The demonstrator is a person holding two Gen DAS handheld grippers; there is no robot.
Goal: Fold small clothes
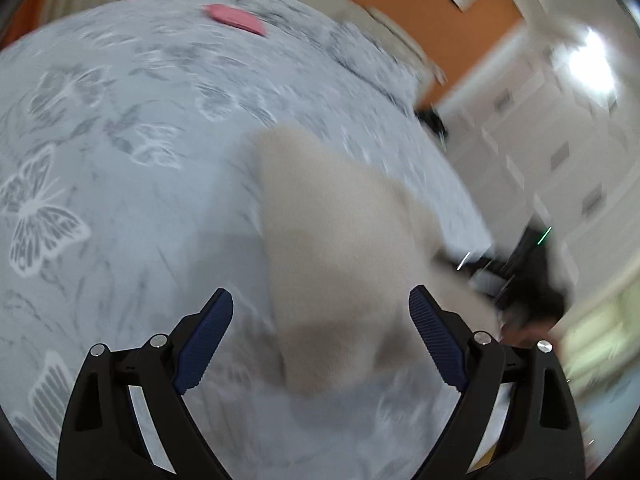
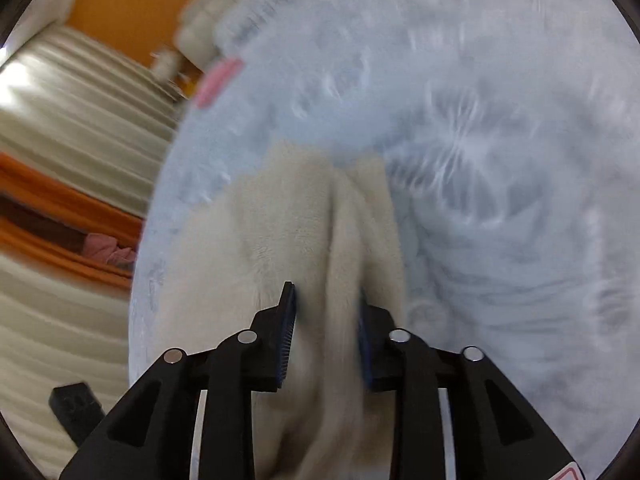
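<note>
A small cream fleece garment (image 1: 332, 248) lies on the pale blue butterfly-print bedspread (image 1: 120, 160). My left gripper (image 1: 322, 300) is open, its blue-padded fingers wide apart on either side of the garment's near end, touching nothing. In the right wrist view the same cream garment (image 2: 288, 232) is bunched into a ridge, and my right gripper (image 2: 326, 300) is shut on that ridge. Both views are blurred by motion.
A pink folded item (image 1: 236, 18) lies far back on the bed; it also shows in the right wrist view (image 2: 218, 80). The bed's edge runs beside white cabinets (image 1: 540, 152) and a dark object (image 1: 532, 280). Cream curtains (image 2: 60, 120) hang at the left.
</note>
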